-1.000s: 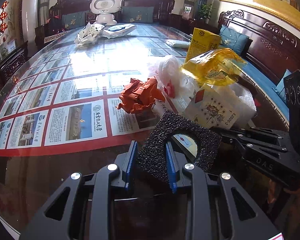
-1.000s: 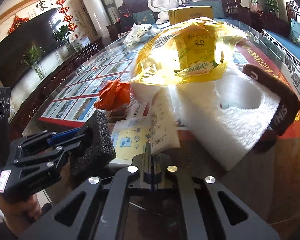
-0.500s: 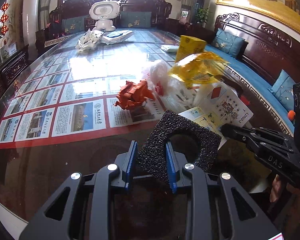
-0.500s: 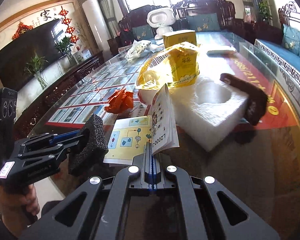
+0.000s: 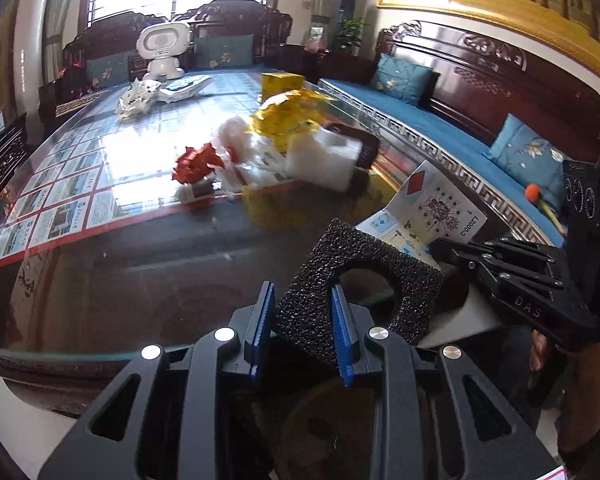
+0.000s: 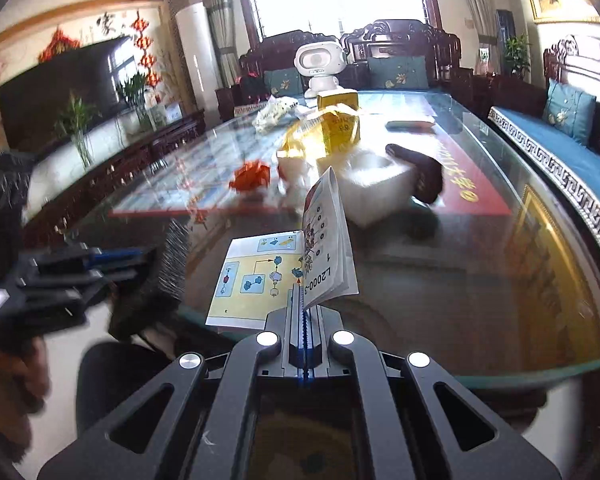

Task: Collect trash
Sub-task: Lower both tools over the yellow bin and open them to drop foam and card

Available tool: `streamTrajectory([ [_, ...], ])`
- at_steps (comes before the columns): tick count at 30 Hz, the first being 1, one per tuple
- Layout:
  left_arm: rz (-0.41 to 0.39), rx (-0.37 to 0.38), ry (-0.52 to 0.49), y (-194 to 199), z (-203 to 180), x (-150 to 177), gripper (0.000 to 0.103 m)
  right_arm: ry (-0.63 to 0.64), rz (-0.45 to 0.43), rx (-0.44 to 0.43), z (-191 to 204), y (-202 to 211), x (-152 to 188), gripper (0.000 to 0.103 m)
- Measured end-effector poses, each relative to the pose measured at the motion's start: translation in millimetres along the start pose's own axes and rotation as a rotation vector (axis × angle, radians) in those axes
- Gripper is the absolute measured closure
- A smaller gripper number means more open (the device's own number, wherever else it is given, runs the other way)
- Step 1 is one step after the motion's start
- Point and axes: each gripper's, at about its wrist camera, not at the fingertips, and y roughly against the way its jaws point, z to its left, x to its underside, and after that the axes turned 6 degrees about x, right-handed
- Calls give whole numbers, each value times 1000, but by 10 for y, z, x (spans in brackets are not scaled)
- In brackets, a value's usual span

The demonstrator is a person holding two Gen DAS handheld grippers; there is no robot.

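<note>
My left gripper (image 5: 303, 304) is shut on a black foam square with a round hole (image 5: 364, 284), held above the near table edge; it shows blurred in the right wrist view (image 6: 168, 264). My right gripper (image 6: 300, 300) is shut on a folded instruction leaflet (image 6: 284, 276), also seen in the left wrist view (image 5: 428, 212). Further out on the glass table (image 5: 140, 248) lie crumpled red paper (image 5: 196, 162), a white foam block (image 5: 324, 156), a yellow plastic bag (image 5: 292, 120) and a white plastic bag (image 5: 236, 136).
A yellow box (image 6: 338, 100), crumpled white paper (image 5: 138, 94) and a white robot toy (image 5: 162, 50) stand at the table's far end. A dark brown object (image 6: 420, 172) lies beside the foam block. Blue-cushioned wooden benches (image 5: 440, 128) line the right side.
Both grippers have pulled back from the trash pile toward the near table edge, each carrying its item. The pile now lies farther away.
</note>
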Motion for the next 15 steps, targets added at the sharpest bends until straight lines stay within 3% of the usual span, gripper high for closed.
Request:
streamTrajectory([
  [7, 82, -11, -34, 108, -198, 472, 74, 30, 77, -31, 93, 285, 636, 102],
  [15, 183, 29, 9, -28, -321, 1002, 74, 67, 143, -12, 184, 419, 1147, 102],
])
